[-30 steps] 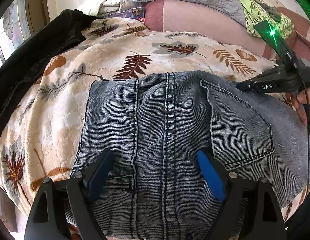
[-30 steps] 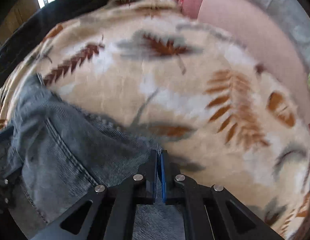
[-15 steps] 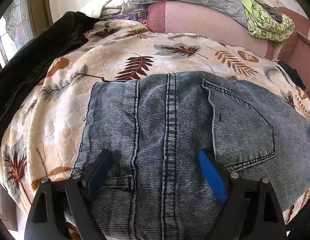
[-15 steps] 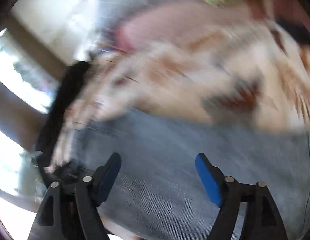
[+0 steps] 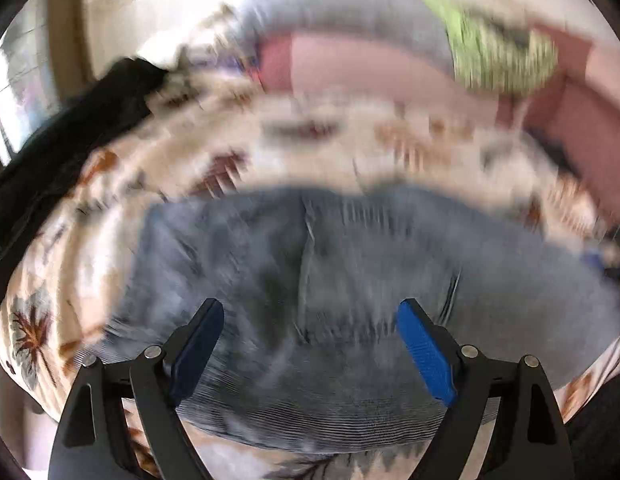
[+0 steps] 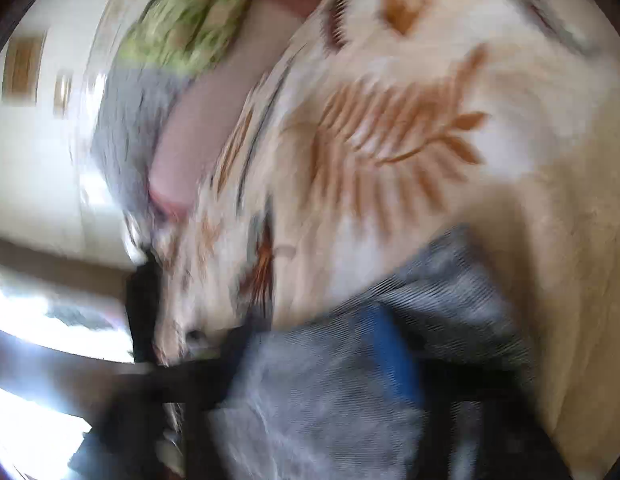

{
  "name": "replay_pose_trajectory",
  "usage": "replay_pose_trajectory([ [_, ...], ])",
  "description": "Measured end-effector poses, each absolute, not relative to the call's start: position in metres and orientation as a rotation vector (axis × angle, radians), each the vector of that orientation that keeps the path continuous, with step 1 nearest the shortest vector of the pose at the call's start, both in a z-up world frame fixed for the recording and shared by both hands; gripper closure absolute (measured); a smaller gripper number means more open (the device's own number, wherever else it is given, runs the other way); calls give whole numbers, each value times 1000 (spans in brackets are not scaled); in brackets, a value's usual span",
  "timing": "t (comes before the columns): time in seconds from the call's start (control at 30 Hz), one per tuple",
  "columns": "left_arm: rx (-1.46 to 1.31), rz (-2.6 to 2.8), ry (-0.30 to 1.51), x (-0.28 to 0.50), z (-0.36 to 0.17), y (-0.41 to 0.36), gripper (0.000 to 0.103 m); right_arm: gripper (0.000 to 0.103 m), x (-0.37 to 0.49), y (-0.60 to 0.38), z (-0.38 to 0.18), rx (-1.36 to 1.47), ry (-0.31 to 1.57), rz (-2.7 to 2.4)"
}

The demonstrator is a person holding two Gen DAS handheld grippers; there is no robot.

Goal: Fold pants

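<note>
The grey-blue denim pants (image 5: 350, 280) lie spread on a cream blanket with a leaf print (image 5: 310, 144), badly blurred in the left wrist view. My left gripper (image 5: 310, 336) is open and empty, its blue pads wide apart just above the denim. In the right wrist view the picture is rolled and blurred. An edge of the pants (image 6: 430, 320) lies on the blanket (image 6: 430, 120). My right gripper (image 6: 322, 360) is smeared, with denim lying between its dark left finger and blue right pad (image 6: 394, 360); whether it grips is unclear.
A black garment (image 5: 70, 144) lies along the blanket's left edge. Pink cushions (image 5: 370, 68), a grey pillow (image 5: 342, 12) and a green cloth (image 5: 498, 52) sit at the back. A bright window is at the left.
The right gripper opened, left the far side of the pants and swung and rolled down to their edge. The left gripper stayed open, then lifted and pulled back, blurring its view.
</note>
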State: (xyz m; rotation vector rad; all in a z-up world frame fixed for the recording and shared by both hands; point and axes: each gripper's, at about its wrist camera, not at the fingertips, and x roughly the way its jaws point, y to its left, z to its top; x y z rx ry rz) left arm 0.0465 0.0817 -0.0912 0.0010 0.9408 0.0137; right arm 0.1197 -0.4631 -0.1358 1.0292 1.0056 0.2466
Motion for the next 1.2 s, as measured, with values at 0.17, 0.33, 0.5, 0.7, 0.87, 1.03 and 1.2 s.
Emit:
replay_pose_trajectory([
  [0.17,106,30,922,43,-98,68,14,26,74,-453,-73,917,882,300],
  [0.33,53,-44,810,31,-77,66,14,22,6,-433,-82,941,874,337],
  [0.5,95,-45,882,47,-113,61,14,25,2,-454,-122,1047,917,226],
  [0.7,1,-100,849,48,-103,68,14,25,-46,-450,-56,1038,753,270],
  [0.87,-55,-90,852,51,-103,73,14,25,-68,-425,-100,1158,824,313],
  [1.03,-31,-75,842,41,-99,69,14,26,-52,-439,-155,1363,808,223],
  [1.2,-38,-52,829,38,-98,71,14,26,-96,-429,-126,1284,733,270],
])
